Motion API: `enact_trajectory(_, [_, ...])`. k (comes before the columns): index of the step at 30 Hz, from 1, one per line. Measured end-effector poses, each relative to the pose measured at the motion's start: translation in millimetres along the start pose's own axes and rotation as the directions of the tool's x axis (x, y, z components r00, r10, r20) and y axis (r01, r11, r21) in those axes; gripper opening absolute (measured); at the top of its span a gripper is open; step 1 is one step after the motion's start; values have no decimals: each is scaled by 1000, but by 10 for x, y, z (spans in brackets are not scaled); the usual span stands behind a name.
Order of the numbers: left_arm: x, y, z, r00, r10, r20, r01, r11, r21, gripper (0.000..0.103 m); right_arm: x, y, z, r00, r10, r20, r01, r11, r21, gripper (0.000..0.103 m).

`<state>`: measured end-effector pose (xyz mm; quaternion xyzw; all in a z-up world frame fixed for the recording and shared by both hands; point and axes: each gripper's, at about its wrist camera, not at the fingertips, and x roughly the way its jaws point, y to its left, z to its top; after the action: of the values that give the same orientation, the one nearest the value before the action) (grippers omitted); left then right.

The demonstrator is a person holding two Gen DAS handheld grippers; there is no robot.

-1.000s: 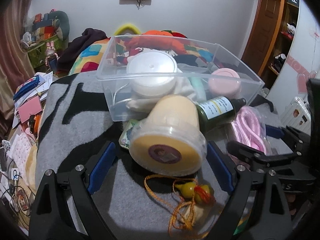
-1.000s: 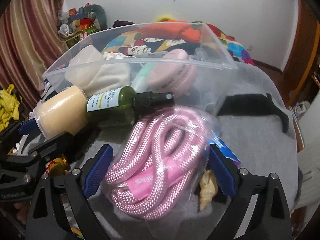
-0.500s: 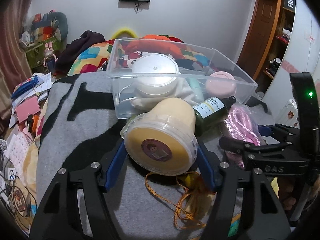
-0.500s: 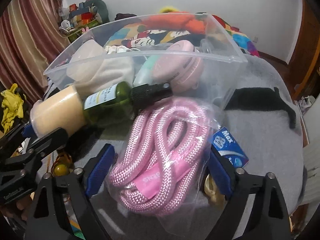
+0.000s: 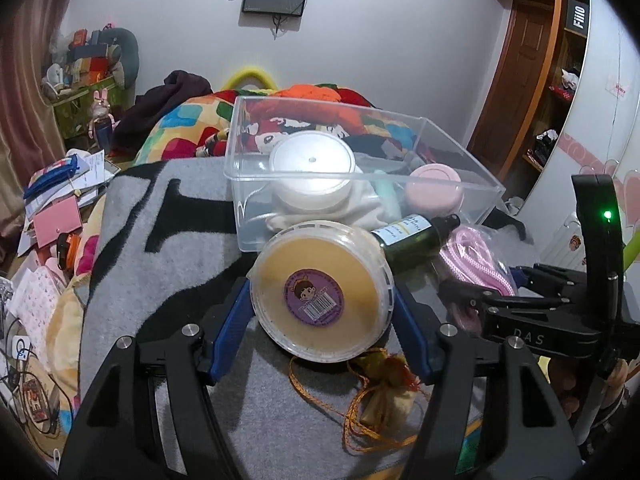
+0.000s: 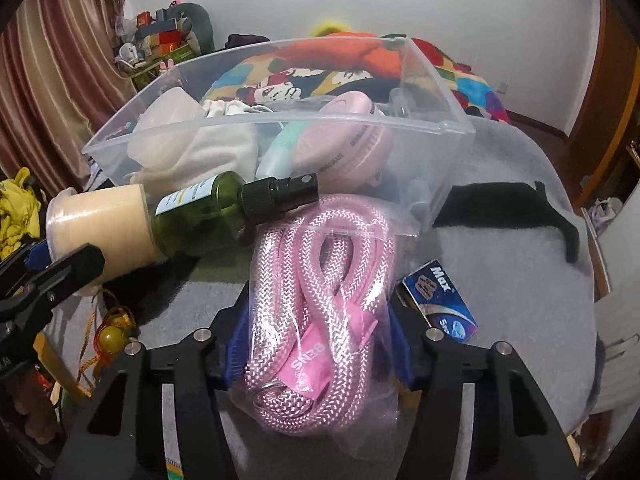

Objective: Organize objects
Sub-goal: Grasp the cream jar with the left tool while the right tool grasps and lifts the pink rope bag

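Currently I read 2 grasps: left tongs closed on cream jar, lying on side, base toward camera. Right tongs pinching bagged pink rope. Clear bin directly ahead of both; jar nearer.

Dim indoor light, sharp, fisheye-warped edges

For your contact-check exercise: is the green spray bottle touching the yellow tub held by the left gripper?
Touching. The right wrist view shows the green spray bottle's base resting against the yellow tub's side, with no gap.
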<state>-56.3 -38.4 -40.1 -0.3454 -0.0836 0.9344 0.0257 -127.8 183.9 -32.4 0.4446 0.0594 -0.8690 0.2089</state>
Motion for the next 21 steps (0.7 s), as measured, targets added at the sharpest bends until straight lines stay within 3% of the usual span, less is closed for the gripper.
enact_trajectory(21, [-290, -136, 241, 997, 26, 75, -27, 1000, 7, 67, -570, -364, -31, 987, 38, 155, -51, 996, 80, 52])
